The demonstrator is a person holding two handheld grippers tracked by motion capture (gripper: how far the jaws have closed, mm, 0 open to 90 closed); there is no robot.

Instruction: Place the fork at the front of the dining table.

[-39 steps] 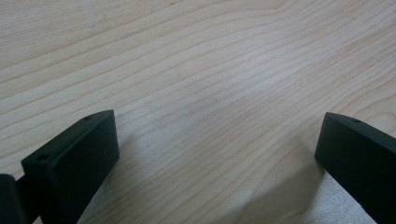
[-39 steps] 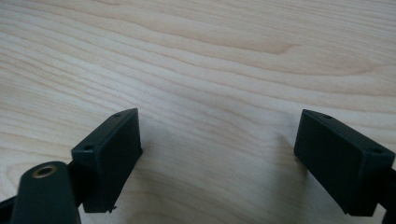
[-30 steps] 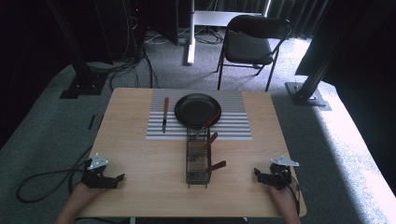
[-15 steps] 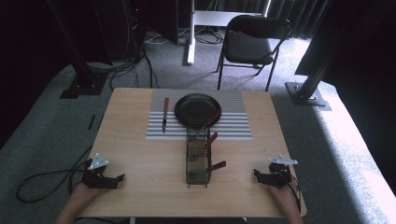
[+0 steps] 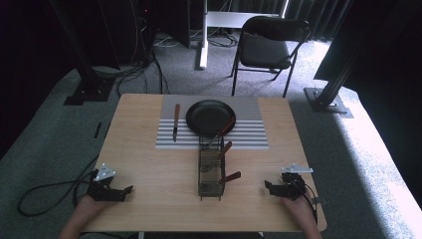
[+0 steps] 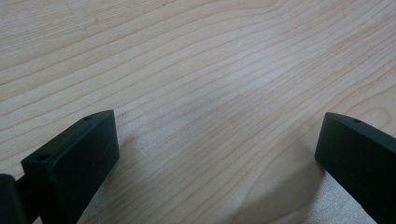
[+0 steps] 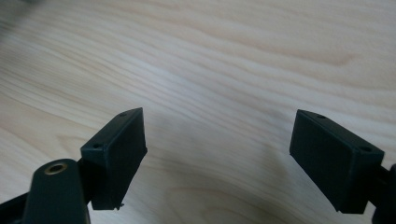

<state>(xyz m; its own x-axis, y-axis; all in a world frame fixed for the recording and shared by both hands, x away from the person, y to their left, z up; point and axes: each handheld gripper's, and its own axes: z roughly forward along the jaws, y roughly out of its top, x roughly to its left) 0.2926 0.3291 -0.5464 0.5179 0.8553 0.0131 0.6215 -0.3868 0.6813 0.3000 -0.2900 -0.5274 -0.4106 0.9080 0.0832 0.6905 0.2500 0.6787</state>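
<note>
Both grippers rest low on the light wooden table, well apart from the work. Left gripper: jaws wide, empty. Right gripper: jaws wide, just been closing slightly, nothing between. The black wire caddy with brown-handled utensils stands at near centre; a careless reach could tip it or snag the handles.

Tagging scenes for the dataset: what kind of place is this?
Probably a lab or studio recording setup, not a kitchen: a wooden table on grey carpet, dark metal stands on both sides, cables on the floor, a folding chair behind. The frying pan looks like a prop.
</note>
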